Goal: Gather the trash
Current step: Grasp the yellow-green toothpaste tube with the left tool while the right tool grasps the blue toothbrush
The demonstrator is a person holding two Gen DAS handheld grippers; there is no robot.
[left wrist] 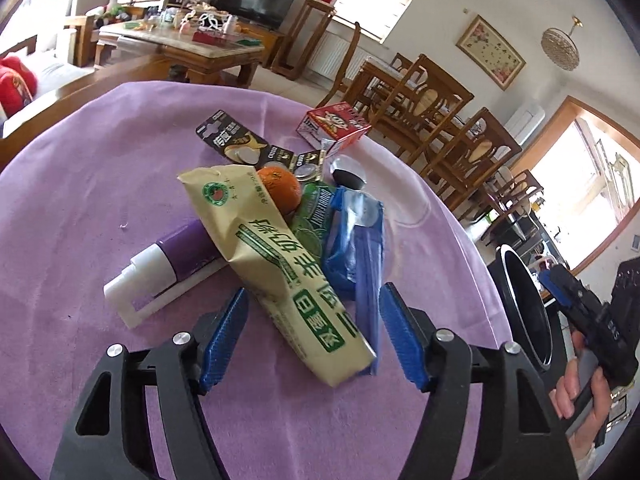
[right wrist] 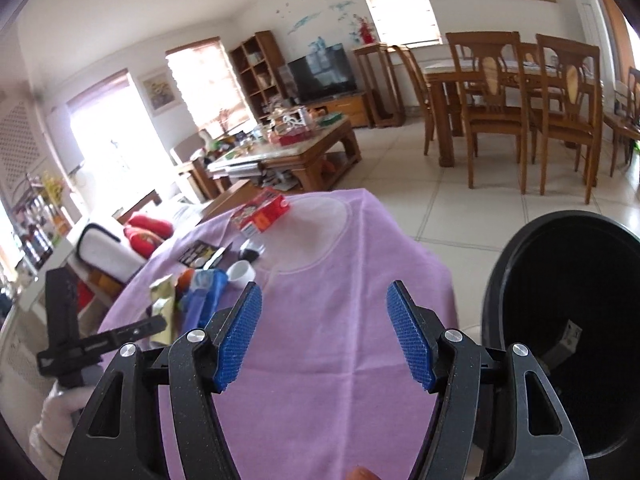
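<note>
A pile of trash lies on the purple tablecloth. Its near end is a cream packet with green print, lying beside a blue wrapper; both pass between the fingers of my left gripper. The pads stand a little apart from them, so the gripper is open. Behind these are an orange, a green wrapper and a purple-and-white tube. My right gripper is open with nothing in it over bare cloth, the black bin just to its right.
A red box and a black snack packet lie farther back on the table. A white cup stands by the pile. The bin stands off the table's right edge. A hand holds the other gripper there. Wooden chairs stand beyond.
</note>
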